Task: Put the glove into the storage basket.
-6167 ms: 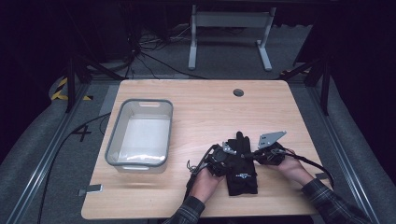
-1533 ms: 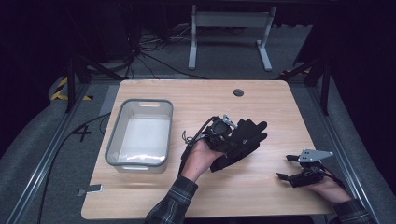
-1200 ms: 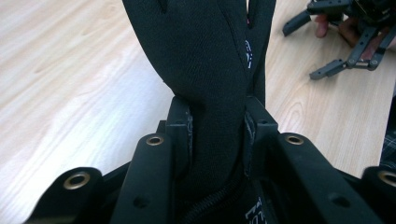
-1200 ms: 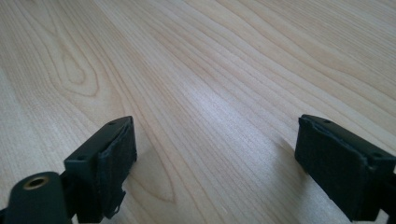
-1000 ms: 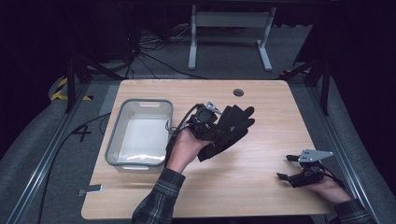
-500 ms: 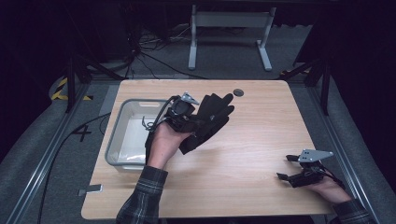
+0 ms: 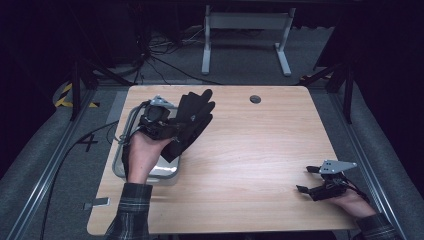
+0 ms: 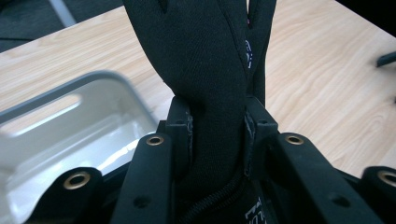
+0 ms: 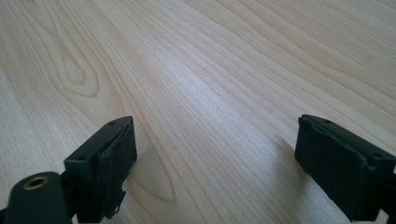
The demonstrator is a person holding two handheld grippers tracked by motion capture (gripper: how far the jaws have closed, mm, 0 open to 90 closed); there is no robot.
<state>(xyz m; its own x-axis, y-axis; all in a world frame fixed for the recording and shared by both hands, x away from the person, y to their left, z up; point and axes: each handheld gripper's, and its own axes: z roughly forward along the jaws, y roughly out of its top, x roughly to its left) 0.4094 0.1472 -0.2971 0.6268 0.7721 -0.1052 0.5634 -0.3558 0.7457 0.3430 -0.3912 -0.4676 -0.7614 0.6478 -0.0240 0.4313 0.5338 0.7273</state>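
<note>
A pair of black gloves hangs in the air over the right rim of the clear plastic bin, with my left gripper shut on it near the cuff. In the left gripper view the black gloves stand up between the two pads, which press on them from both sides, and the bin lies below to the left. My right gripper rests low at the table's right front, jaws wide apart. In the right gripper view its pads hold nothing but bare wood between them.
The wooden table has a round cable hole near its far edge. A white frame leg stands on the floor behind the table. Cables lie on the floor at the left.
My left gripper has carried the gloves leftward and a little up, from the middle of the table to above the bin's right rim. The right gripper has stayed put.
</note>
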